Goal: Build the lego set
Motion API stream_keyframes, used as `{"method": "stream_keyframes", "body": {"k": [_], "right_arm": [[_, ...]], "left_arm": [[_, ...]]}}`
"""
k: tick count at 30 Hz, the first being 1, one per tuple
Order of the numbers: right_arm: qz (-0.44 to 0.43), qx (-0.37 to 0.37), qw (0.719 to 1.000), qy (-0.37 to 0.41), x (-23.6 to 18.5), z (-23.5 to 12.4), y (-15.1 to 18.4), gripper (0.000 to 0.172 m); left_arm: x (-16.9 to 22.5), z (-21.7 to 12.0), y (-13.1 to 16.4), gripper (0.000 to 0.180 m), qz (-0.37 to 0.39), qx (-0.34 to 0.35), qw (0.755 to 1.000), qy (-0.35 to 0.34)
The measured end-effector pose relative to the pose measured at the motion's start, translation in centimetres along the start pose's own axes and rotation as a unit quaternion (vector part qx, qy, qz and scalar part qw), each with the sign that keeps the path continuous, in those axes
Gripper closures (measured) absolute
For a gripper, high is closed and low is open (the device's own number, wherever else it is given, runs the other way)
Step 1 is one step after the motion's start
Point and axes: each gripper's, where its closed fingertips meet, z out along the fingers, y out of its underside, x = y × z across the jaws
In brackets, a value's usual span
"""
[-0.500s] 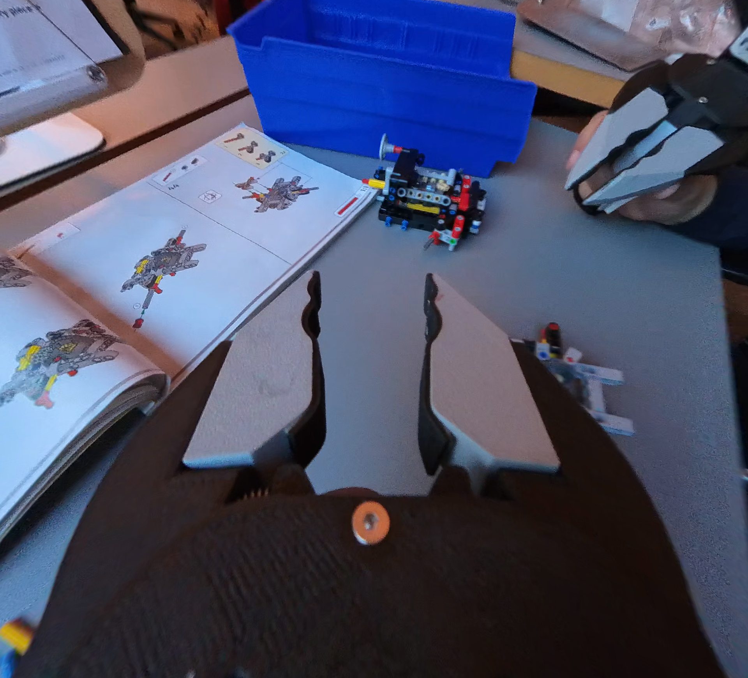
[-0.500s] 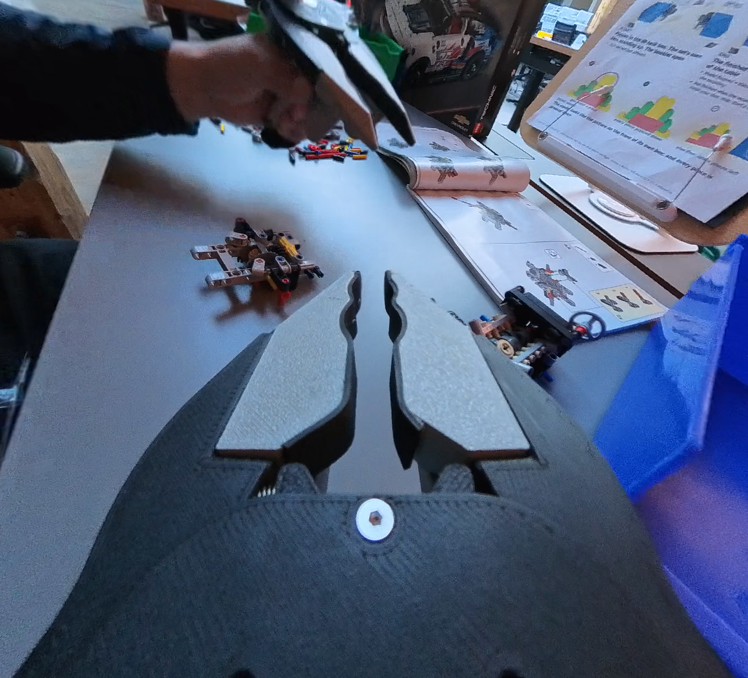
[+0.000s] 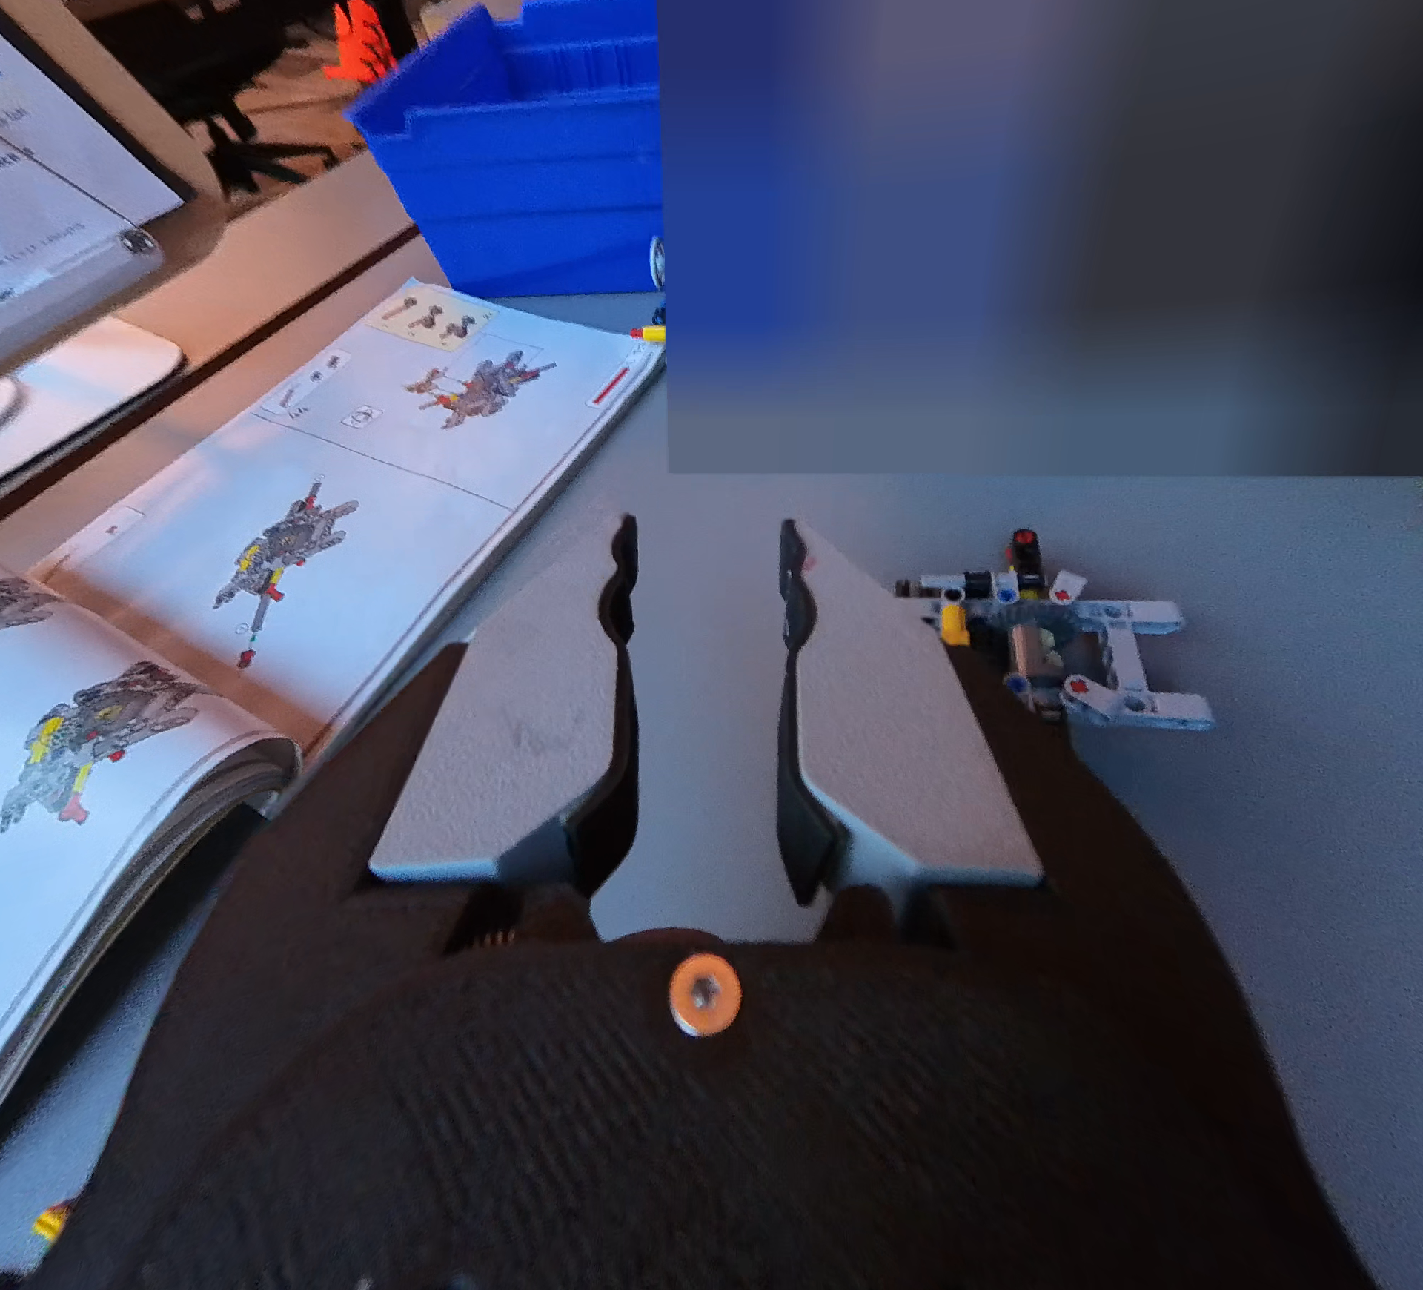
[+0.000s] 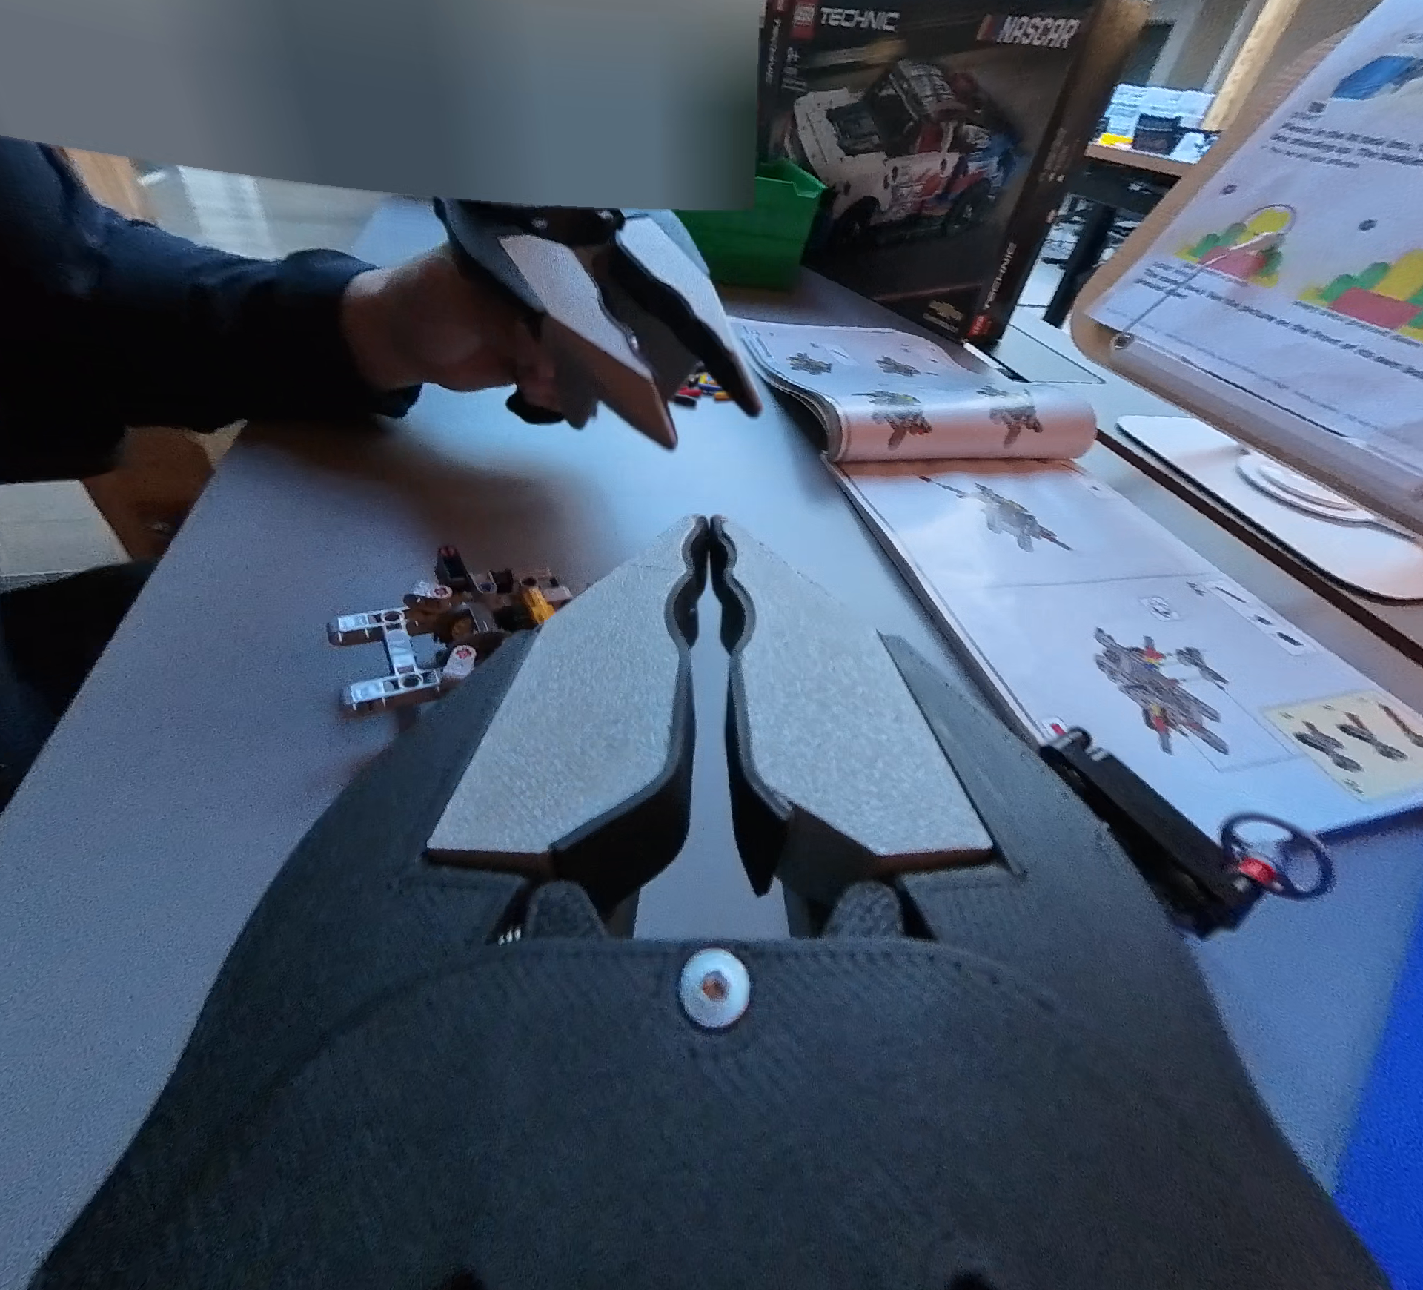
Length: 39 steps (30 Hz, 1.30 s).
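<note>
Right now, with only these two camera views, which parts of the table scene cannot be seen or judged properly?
- Left wrist view: a blurred patch covers the right part of the blue bin and the table behind it.
- Left wrist view: the left gripper hides one corner of the small grey brick assembly.
- Right wrist view: the black assembly with a steering wheel is partly behind the right gripper.
- Right wrist view: the loose small parts are too small to identify.

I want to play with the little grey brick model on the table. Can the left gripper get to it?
Probably yes. The left gripper has its fingers apart with nothing between them, and the grey brick model lies just to its right on bare table, nothing in between.
</note>
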Motion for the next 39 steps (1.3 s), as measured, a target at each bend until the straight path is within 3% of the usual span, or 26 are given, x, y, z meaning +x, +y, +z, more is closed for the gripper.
{"method": "stream_keyframes", "body": {"k": [7, 10, 14, 18, 25, 39], "right_arm": [[0.029, 0.0, 0.999, -0.033, -0.1, 0.4, 0.3, 0.172], [0.017, -0.022, 0.999, -0.029, 0.4, 0.2, 1.2, 0.172], [0.004, -0.035, 0.999, -0.022, 0.6, 0.4, 1.6, 0.172], [0.001, -0.043, 0.999, -0.009, 0.9, 0.6, 1.8, 0.172], [0.0, -0.049, 0.999, 0.01, 1.6, 1.5, 1.8, 0.172], [0.02, 0.018, 1.0, -0.002, 1.4, 1.3, -0.4, 0.16]], "left_arm": [[0.2, 0.9, 0.6, 0.149, -0.014, -0.012, 1.0, -0.001], [1.1, 1.9, 0.2, 0.15, -0.054, 0.01, 0.998, 0.034], [3.0, 3.2, 1.6, 0.15, -0.059, -0.029, 0.995, 0.075], [3.3, 2.8, 1.1, 0.151, -0.033, -0.021, 0.997, 0.064], [2.0, 1.9, 0.3, 0.151, -0.051, 0.001, 0.997, 0.05], [0.3, 1.9, 0.5, 0.138, -0.035, 0.012, 0.999, 0.015]]}}
